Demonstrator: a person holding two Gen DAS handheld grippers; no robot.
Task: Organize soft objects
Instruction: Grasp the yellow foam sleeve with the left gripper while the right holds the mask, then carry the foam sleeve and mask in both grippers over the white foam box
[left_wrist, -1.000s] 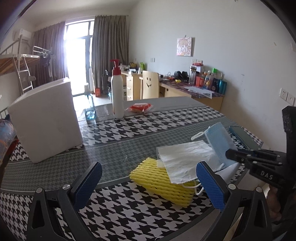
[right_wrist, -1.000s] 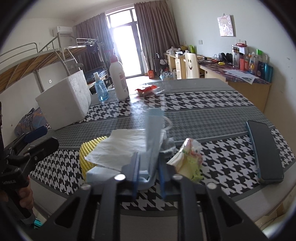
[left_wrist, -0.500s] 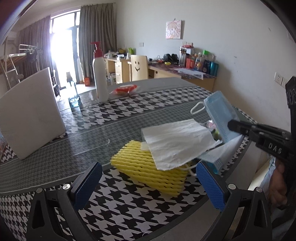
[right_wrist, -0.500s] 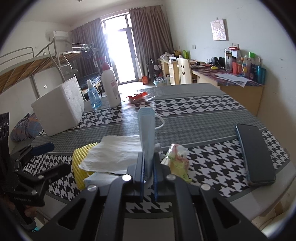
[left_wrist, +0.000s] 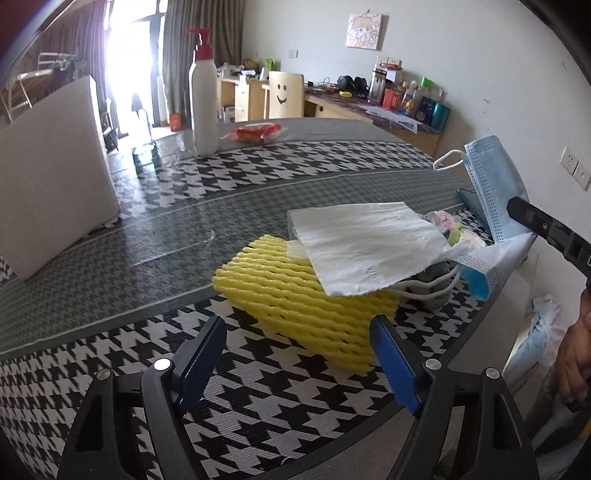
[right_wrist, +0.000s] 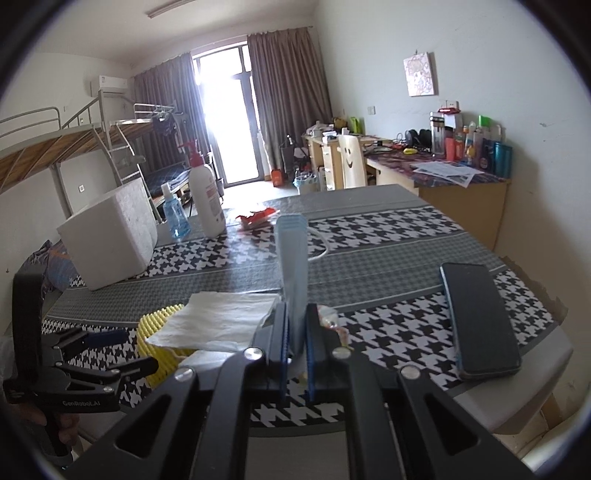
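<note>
Left wrist view. The left gripper (left_wrist: 297, 363) hangs over the near edge of the houndstooth table (left_wrist: 332, 162); its jaws have just been closing yet stand wide, with nothing between the blue pads (left_wrist: 201, 356). Just beyond them lies the yellow foam fruit net (left_wrist: 295, 306), with a white tissue (left_wrist: 365, 245) draped across its far end. At right, the blue face mask (left_wrist: 493, 184) stands lifted clear of the pile, pinched low down by the right gripper (left_wrist: 517, 206).

Right wrist view. The right gripper (right_wrist: 294, 343) is clamped tight on the face mask (right_wrist: 291, 266), which rises upright between its pads. The tissue (right_wrist: 218, 321) and foam net (right_wrist: 157, 325) lie to the left, a crumpled patterned wrapper (right_wrist: 332, 325) just right of the jaws, a smartphone (right_wrist: 480, 317) farther right.

Progress, as judged: early. One soft item is lifted but not yet placed; the net, tissue and wrapper remain heaped together, and no destination is evident.
</note>
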